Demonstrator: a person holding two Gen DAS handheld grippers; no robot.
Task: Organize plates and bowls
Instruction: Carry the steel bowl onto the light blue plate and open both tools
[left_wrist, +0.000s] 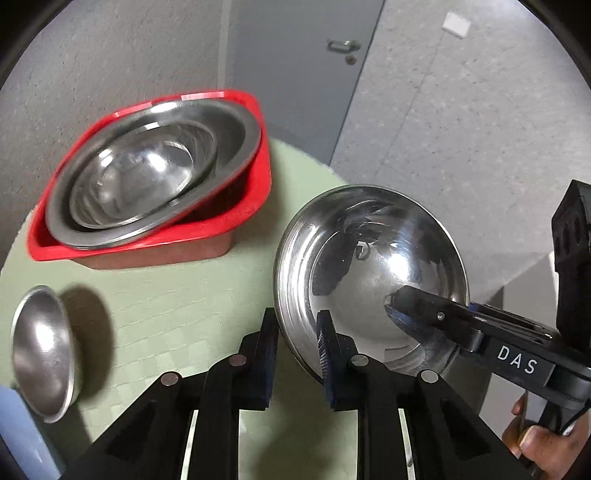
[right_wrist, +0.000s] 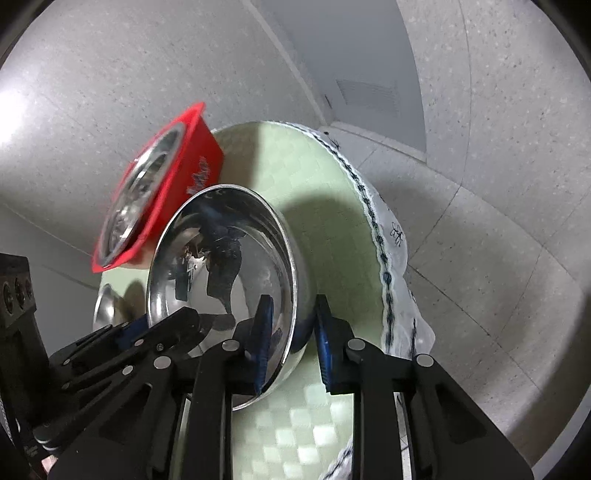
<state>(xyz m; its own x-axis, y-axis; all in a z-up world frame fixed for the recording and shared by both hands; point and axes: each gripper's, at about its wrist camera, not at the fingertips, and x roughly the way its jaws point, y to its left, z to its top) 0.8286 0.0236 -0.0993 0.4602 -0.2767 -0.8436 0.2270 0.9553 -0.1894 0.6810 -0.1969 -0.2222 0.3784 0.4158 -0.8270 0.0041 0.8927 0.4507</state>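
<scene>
A shiny steel bowl (left_wrist: 369, 273) stands on the green round table (left_wrist: 177, 295). My left gripper (left_wrist: 297, 350) straddles its near rim, one finger inside and one outside, with a gap showing. My right gripper (right_wrist: 290, 332) straddles the rim of the same bowl (right_wrist: 221, 266) on its other side, also with a gap at the outer finger. A red tub (left_wrist: 243, 206) holds two nested steel bowls (left_wrist: 147, 173). A small steel bowl (left_wrist: 42, 350) sits at the table's left edge.
The table's cloth has a blue-patterned white border (right_wrist: 384, 266) hanging over the edge. Speckled floor and a grey door (left_wrist: 295, 74) lie beyond. A blue object (left_wrist: 18, 435) shows at the lower left.
</scene>
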